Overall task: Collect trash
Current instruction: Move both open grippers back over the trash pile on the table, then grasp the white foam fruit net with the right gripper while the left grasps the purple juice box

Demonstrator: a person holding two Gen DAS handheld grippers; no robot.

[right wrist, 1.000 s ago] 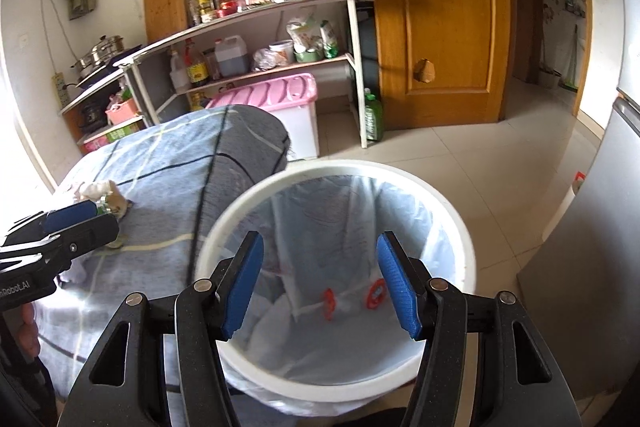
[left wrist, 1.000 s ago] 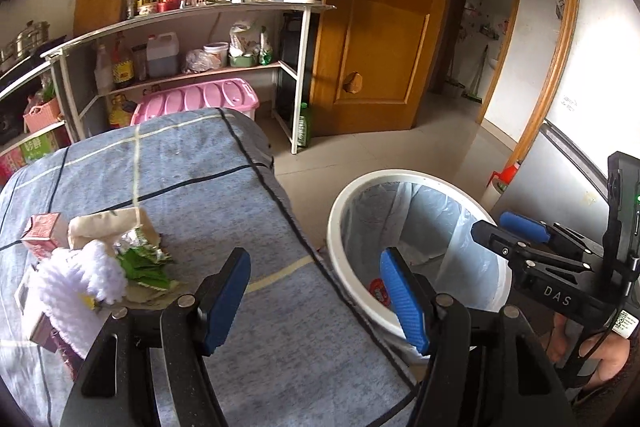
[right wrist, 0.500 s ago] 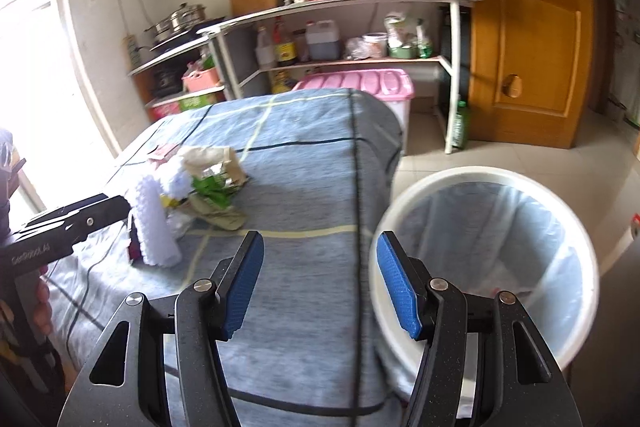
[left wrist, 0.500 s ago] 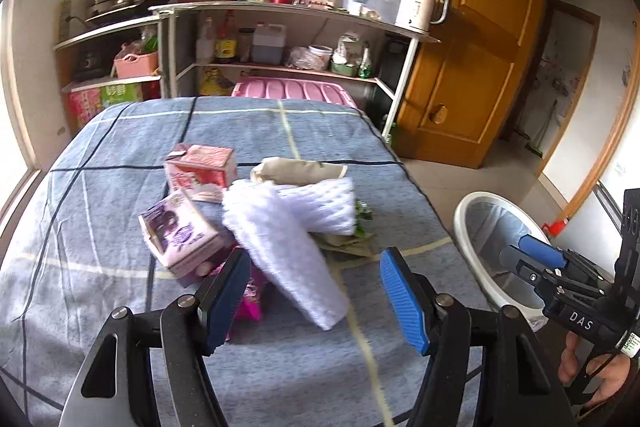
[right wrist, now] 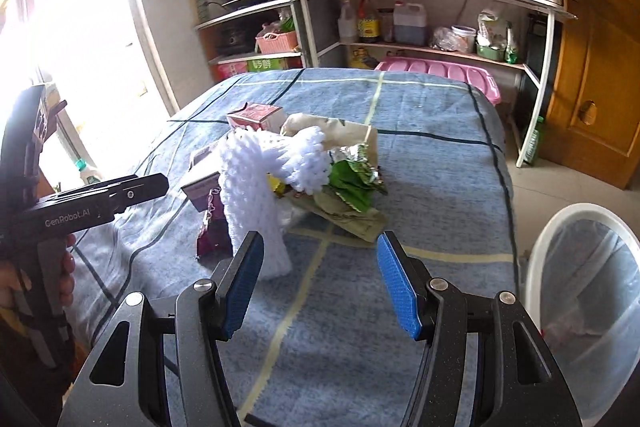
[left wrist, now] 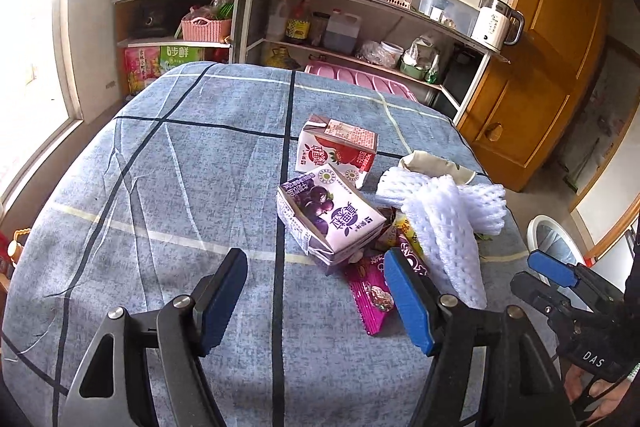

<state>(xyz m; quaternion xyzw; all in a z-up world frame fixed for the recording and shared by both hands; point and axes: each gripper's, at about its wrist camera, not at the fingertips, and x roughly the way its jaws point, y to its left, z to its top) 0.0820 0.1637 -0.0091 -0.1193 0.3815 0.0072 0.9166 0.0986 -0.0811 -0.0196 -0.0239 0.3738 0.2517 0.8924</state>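
Note:
A pile of trash lies on the blue checked tablecloth [left wrist: 180, 187]: a purple grape carton [left wrist: 332, 215], a red strawberry carton [left wrist: 340, 147], white foam netting [left wrist: 444, 219], a magenta wrapper [left wrist: 372, 291] and a beige paper bag [left wrist: 436, 163]. My left gripper [left wrist: 316, 299] is open and empty just short of the purple carton. My right gripper [right wrist: 320, 287] is open and empty, in front of the foam netting [right wrist: 260, 187] and green wrappers [right wrist: 352, 183]. The white bin [right wrist: 588, 307] with a clear liner stands on the floor to the right.
Metal shelves [left wrist: 320, 7] with bottles, pots and a kettle [left wrist: 494, 23] stand behind the table. A pink plastic box [right wrist: 440, 75] sits under them. A wooden door [left wrist: 540, 67] is at the right. A window [right wrist: 72, 27] is at the left.
Both grippers have swung left, away from the bin and toward the trash pile on the table. Both stay open and empty.

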